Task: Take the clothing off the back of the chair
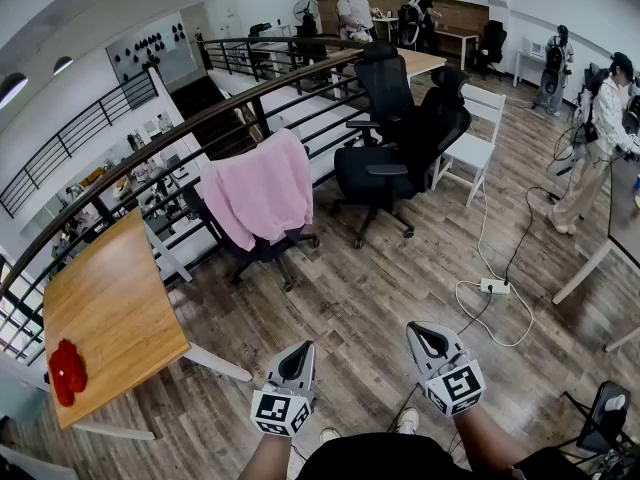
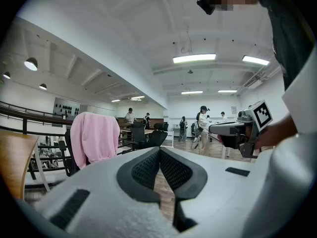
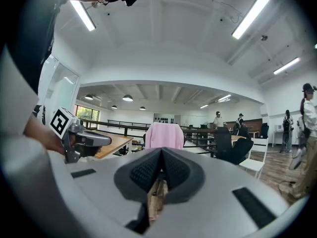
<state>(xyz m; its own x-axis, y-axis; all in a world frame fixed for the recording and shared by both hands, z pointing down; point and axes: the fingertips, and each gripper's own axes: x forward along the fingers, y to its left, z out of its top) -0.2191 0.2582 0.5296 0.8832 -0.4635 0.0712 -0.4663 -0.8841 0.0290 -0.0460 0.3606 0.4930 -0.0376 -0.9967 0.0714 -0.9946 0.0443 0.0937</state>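
A pink garment hangs over the back of a black office chair beside the railing, some way ahead of me. It also shows as the pink garment in the left gripper view and as the pink garment in the right gripper view. My left gripper and right gripper are held low near my body, level, far from the chair. Both are shut with nothing between the jaws. The left gripper and the right gripper each show their pads pressed together.
A wooden table with a red object stands at the left. Two more black office chairs and a white chair stand beyond. A white cable and power strip lie on the floor at right. Several people stand around.
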